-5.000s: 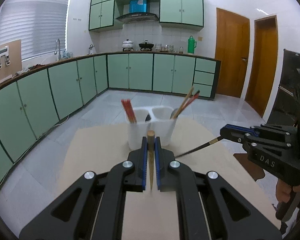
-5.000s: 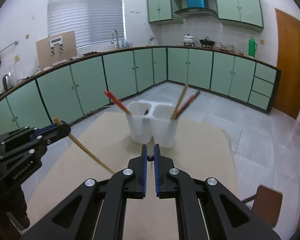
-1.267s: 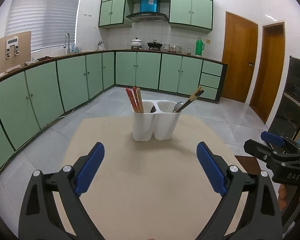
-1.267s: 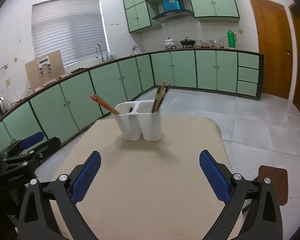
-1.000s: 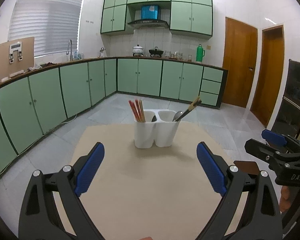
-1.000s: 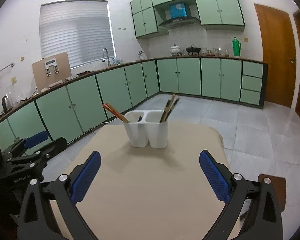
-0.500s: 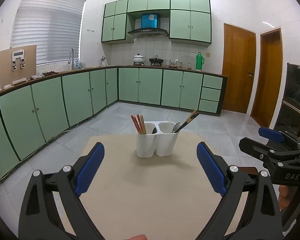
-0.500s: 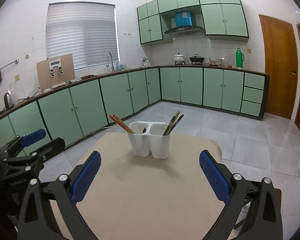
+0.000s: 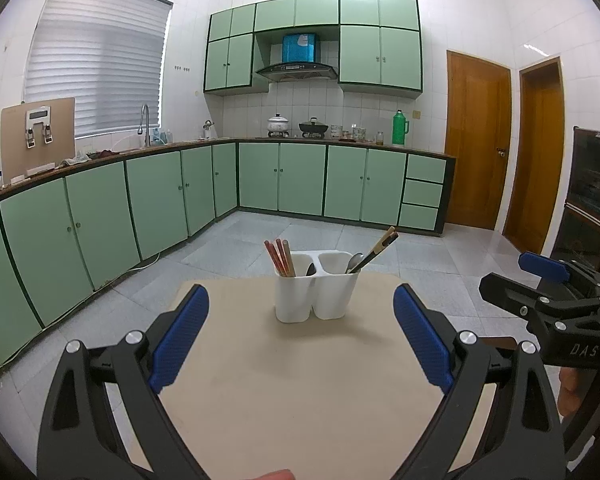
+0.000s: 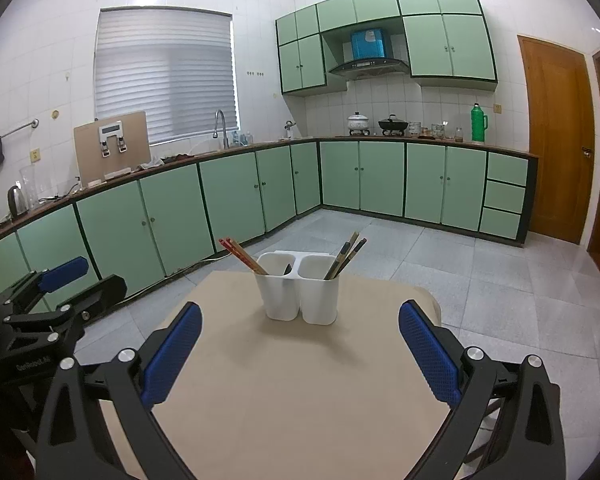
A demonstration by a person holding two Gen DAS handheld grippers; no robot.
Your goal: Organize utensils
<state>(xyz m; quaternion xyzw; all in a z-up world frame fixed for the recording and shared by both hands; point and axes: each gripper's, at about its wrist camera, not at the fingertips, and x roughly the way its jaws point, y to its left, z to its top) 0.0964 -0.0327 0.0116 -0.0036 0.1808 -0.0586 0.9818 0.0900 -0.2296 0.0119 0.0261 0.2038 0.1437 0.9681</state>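
Note:
A white two-cup utensil holder stands at the far end of the beige table. Its left cup holds red and wooden chopsticks and a spoon; its right cup holds dark and wooden chopsticks and a spoon. The holder also shows in the right wrist view. My left gripper is open and empty, well back from the holder. My right gripper is open and empty, also well back; it shows at the right of the left wrist view.
Green kitchen cabinets and a counter run along the left and back walls. Wooden doors are at the right. A brown stool stands by the table's right edge. The grey tiled floor surrounds the table.
Five seconds ago each gripper was shut on a chopstick; both are now open and empty, with the chopsticks in the holder. Over the last second both grippers have drawn back from the holder.

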